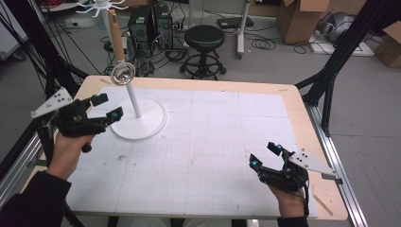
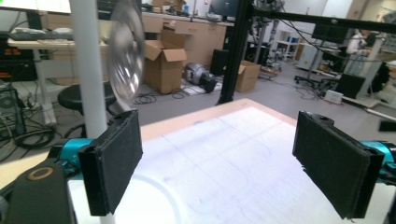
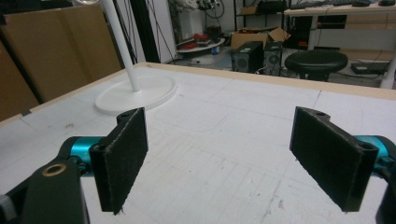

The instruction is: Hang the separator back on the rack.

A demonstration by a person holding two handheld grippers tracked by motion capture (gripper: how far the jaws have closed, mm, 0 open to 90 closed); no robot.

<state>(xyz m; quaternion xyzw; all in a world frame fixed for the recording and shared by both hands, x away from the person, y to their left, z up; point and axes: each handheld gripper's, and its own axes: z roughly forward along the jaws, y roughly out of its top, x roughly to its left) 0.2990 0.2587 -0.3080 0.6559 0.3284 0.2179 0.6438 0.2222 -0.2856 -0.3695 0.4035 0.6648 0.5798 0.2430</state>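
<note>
Even indoor light, soft shadows, hanging strainer (image 2: 125,56) motion-blurred, backgrounds slightly soft

You are looking at a white stand (image 1: 140,124) carrying a shiny silver strainer (image 1: 122,74) with a tan wooden handle (image 1: 116,35). Both black grippers are showing teal joints, and the white gridded mat (image 1: 198,151) is lying on the pale wood bench (image 1: 297,113).

A lab: computer towers (image 1: 150,26), floor cables (image 1: 265,43), cardboard boxes (image 1: 300,19), a stool (image 1: 204,45).

Wood-edged table (image 1: 302,118), white gridded mat (image 1: 213,142), white stand's round base (image 1: 142,124) on mat
</note>
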